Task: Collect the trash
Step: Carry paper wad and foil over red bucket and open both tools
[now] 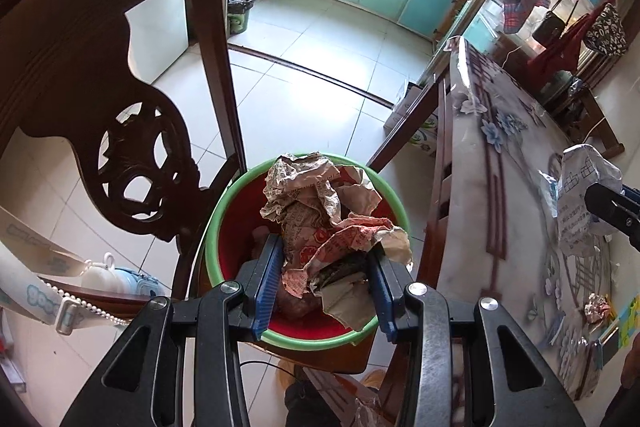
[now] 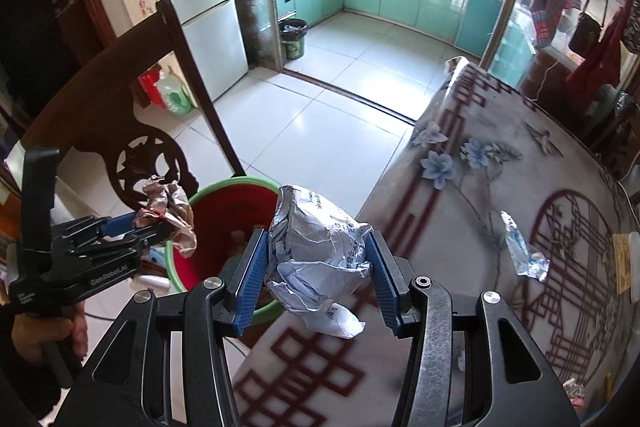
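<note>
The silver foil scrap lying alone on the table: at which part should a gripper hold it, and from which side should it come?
Probably from above, closing across the crumpled lower end of the silver foil scrap. It lies flat on the table, narrow at the top, bulkier below, so the raised crumple gives the pads something to pinch.

1. Left gripper point(image 1: 324, 279): points steeply down, blue pads point(image 1: 267, 289) clamped on a crumpled paper wad point(image 1: 320, 227), jaws partly closed around it.
2. Right gripper point(image 2: 318, 275): also angled down, blue pads point(image 2: 252, 277) pressed on both sides of a crumpled white wrapper point(image 2: 320, 255).
3. Left hand point(image 2: 48, 331): seen in the right wrist view, fingers wrapped round the left gripper's black handle, low at the left edge.
</note>
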Demonstrator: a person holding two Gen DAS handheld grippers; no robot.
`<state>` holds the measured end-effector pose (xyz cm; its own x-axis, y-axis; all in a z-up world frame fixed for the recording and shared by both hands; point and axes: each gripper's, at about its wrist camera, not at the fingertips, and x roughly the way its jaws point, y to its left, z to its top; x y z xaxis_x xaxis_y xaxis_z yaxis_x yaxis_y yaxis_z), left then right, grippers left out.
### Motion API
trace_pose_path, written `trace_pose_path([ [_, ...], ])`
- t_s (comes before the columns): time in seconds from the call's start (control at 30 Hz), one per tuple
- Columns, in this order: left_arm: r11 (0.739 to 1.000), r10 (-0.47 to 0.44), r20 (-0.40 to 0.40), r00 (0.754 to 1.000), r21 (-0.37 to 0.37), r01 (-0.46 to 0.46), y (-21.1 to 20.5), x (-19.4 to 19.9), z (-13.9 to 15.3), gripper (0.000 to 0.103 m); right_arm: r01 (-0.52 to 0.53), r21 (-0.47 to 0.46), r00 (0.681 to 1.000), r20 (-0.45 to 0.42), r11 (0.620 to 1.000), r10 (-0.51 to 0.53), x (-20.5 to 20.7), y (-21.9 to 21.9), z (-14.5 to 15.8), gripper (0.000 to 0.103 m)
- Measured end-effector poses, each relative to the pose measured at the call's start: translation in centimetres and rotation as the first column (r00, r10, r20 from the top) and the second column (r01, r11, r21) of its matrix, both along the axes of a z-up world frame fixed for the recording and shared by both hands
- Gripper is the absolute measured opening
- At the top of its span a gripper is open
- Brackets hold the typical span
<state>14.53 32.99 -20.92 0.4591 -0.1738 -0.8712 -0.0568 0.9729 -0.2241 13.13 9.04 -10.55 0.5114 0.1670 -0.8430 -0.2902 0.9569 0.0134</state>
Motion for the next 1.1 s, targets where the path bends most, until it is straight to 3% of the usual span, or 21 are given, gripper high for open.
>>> trace_pose_path([
  [0.67, 0.999, -0.006, -0.078, 0.997, 0.042, 0.009, 0.8, 1.3, -3.1, 0.039, -0.12, 0.041, 0.988, -0.098, 0.992, 0.123, 0.6, 4.7, -2.8, 0.048],
  [0.93, 0.998, -0.015, -0.102, 0.995, 0.057, 0.021, 0.8, 2.7, -3.8, 0.039, -0.182, 0.021, 0.982, -0.052, 0.983, 0.182, 0.9, 6.6, -2.3, 0.052],
  [0.97, 0.998, -0.013, -0.1, 0.995, 0.06, 0.019, 0.8, 2.9, -3.7, 0.043, -0.186, 0.021, 0.981, -0.045, 0.982, 0.187, 0.9, 6.7, -2.2, 0.052],
  [1.03, 0.999, -0.012, -0.096, 0.995, 0.045, 0.017, 0.9, 3.2, -3.6, 0.053, -0.189, 0.028, 0.981, -0.032, 0.982, 0.19, 1.0, 6.8, -1.8, 0.059],
  [1.07, 0.999, -0.015, -0.097, 0.995, 0.04, 0.018, 1.0, 3.3, -3.6, 0.062, -0.192, 0.035, 0.981, -0.03, 0.981, 0.193, 1.0, 6.8, -1.7, 0.072],
  [1.1, 0.999, -0.017, -0.097, 0.995, 0.04, 0.02, 1.1, 3.4, -3.6, 0.064, -0.186, 0.036, 0.982, -0.026, 0.982, 0.187, 0.9, 6.8, -1.5, 0.082],
])
